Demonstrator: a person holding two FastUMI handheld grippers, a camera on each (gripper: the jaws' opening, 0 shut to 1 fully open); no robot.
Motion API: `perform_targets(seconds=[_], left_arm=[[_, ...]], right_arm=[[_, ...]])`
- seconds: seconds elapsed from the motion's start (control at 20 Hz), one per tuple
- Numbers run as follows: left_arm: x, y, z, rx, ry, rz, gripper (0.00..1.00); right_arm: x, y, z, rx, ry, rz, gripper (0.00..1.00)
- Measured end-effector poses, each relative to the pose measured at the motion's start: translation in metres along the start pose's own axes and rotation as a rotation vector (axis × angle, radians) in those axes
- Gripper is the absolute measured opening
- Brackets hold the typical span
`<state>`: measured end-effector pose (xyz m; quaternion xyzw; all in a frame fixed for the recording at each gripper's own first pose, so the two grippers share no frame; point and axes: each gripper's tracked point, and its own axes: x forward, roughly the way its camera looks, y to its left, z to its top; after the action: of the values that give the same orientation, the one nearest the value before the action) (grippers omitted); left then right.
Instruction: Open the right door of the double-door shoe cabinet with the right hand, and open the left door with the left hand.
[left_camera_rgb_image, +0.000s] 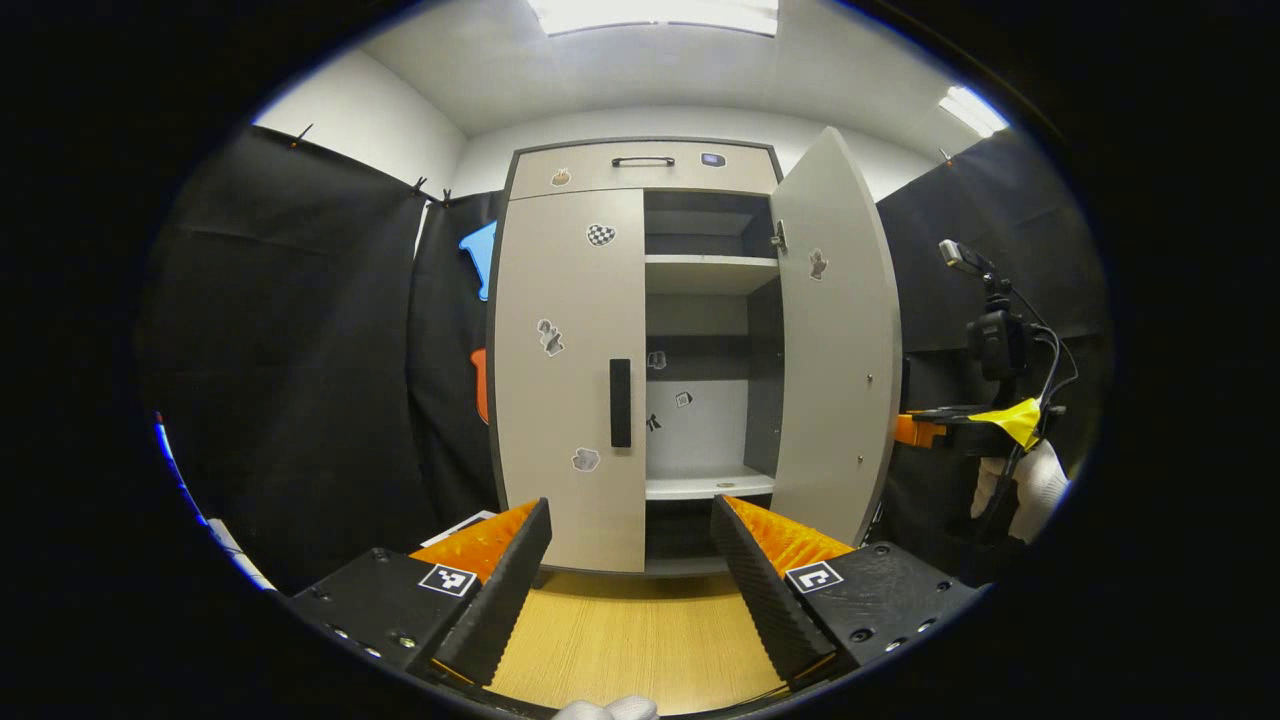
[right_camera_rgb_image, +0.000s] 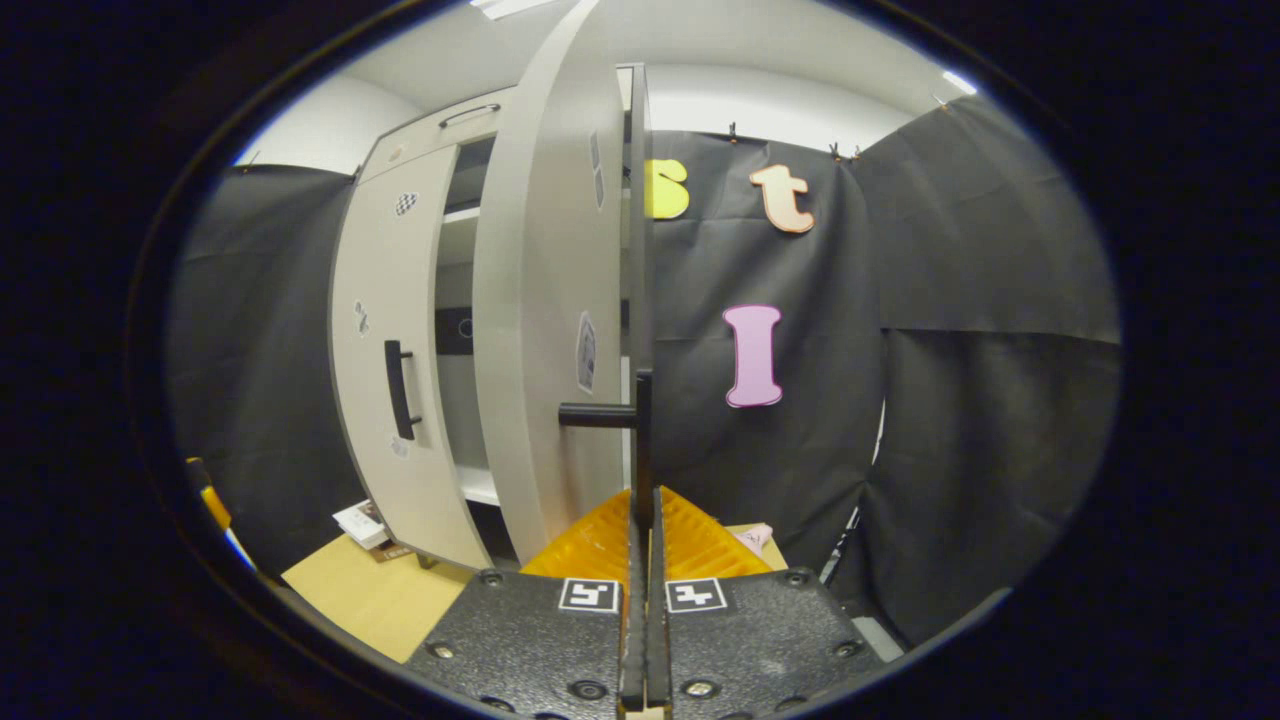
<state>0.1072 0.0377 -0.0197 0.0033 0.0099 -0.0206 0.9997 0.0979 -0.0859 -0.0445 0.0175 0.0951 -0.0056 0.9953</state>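
The shoe cabinet (left_camera_rgb_image: 640, 350) stands against the booth wall with its right door (left_camera_rgb_image: 835, 340) swung well out, so the first half of the task is in hand. In the right gripper view the right tool (right_camera_rgb_image: 642, 520) is clenched on the lower end of that door's handle (right_camera_rgb_image: 640, 440), the two fingers pressed close together with the handle bar between them. The left door (left_camera_rgb_image: 568, 380) is flush and closed, and its dark vertical handle (left_camera_rgb_image: 620, 402) is untouched. The left tool (left_camera_rgb_image: 630, 560) is released, fingers spread wide, held low and well back from the cabinet, roughly in line with that handle. What remains, in my judgement, is to let go of the right door and then bring the left tool up to the left handle and pull. The interior shelves (left_camera_rgb_image: 708, 262) are in view through the opening, with small stickers on the doors and back panel. A few small items (right_camera_rgb_image: 365, 525) lie on the wooden floor (left_camera_rgb_image: 620, 640) by the cabinet's left foot. Nothing seen stands between the left tool and its handle.
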Motion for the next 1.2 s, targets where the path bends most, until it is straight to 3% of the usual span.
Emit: perform_targets(seconds=[0.1, 0.2, 0.25, 0.45, 0.85, 1.2], left_arm=[[0.000, 0.002, 0.001, 0.006, 0.000, 0.002, 0.96], [0.004, 0.009, 0.000, 0.018, 0.001, 0.005, 0.96], [0.005, 0.013, -0.001, 0.024, 0.004, 0.008, 0.96], [0.022, 0.032, 0.000, 0.029, 0.006, 0.019, 0.96], [0.077, 0.055, 0.001, 0.071, -0.001, -0.010, 0.96], [0.149, 0.050, 0.026, 0.076, -0.053, -0.051, 0.96]], right_arm=[[-0.004, -0.007, 0.004, 0.001, -0.011, -0.026, 0.07], [-0.010, -0.019, 0.004, -0.012, -0.014, -0.059, 0.27], [-0.025, -0.019, 0.012, -0.008, -0.027, -0.064, 0.50], [-0.068, -0.014, 0.014, 0.000, -0.048, -0.075, 1.00], [-0.122, 0.029, -0.015, 0.009, -0.028, -0.050, 0.99], [-0.134, 0.046, -0.016, 0.037, -0.015, -0.054, 1.00]])
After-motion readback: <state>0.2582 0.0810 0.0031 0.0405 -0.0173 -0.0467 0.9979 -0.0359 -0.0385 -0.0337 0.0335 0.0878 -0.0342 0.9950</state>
